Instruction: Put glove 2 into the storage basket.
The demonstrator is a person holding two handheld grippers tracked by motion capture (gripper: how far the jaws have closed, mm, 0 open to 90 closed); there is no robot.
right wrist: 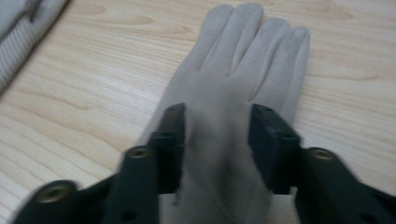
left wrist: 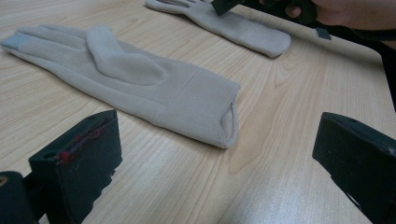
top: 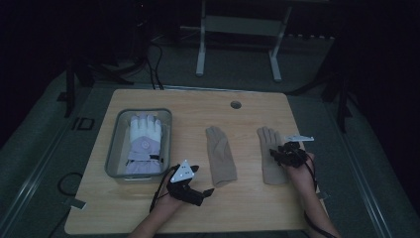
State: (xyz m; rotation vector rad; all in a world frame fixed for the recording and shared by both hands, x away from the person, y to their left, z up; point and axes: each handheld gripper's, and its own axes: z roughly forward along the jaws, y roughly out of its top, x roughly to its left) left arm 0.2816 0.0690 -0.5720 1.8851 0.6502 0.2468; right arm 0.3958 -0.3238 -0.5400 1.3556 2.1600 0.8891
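Two beige gloves lie flat on the wooden table (top: 148, 208). The middle glove (top: 220, 156) (left wrist: 140, 79) has its cuff turned toward my left gripper (top: 202, 181) (left wrist: 215, 135). That gripper stands open just short of the cuff, its jaws wide apart with nothing between them. My right gripper (top: 278, 151) (right wrist: 217, 135) sits low over the right glove (top: 271, 173) (right wrist: 243, 51) (left wrist: 243, 28), pointing along it toward the fingers. Its jaws stand partly apart with the palm fabric showing in the gap, lying flat and not pinched.
A clear plastic bin (top: 113, 148) at the table's left holds a white and lavender padded glove (top: 143, 144). A round hole (top: 236, 104) is in the far edge of the table. A grey stand (top: 237, 29) is on the floor behind. Pale fabric (right wrist: 14, 37) lies to the left of the right glove.
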